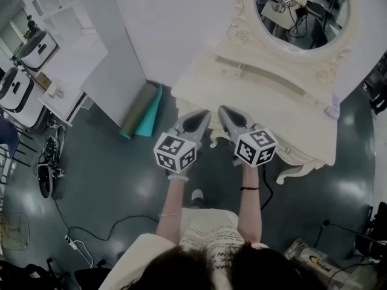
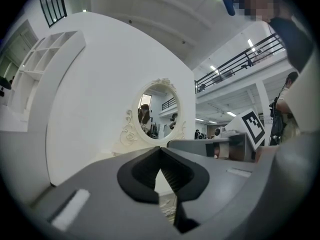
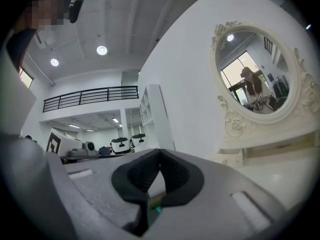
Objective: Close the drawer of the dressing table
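Pointing at the dressing table front, left tool and right tool are closed, empty.

Dark glossy floor: olive roll and teal roll lie side by side, touching, at the foot of the white partition. Black cable snakes across lower left. Cream dressing table stands on it, small pale item at the top's right edge.
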The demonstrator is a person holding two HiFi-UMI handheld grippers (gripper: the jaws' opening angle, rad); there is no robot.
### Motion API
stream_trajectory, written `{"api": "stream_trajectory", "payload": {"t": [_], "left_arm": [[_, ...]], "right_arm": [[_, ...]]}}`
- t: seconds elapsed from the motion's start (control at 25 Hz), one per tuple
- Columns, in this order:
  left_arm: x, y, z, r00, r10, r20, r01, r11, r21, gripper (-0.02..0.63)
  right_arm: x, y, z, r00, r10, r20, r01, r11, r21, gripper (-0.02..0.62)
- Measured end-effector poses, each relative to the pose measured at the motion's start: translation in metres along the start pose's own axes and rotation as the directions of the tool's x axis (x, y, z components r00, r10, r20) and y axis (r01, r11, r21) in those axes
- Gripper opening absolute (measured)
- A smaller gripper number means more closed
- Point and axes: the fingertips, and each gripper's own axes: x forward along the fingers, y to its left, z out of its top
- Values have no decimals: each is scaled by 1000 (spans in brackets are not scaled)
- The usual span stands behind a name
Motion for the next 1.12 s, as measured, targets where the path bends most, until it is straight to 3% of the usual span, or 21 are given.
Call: {"api": "stream_trajectory", "payload": {"t": [1.12], "left_arm": [[35, 77, -6, 996, -87, -13, 86, 995, -49, -3]], "right_arm": [[72, -34, -10, 996, -90, -8, 90, 995, 40, 3]]}}
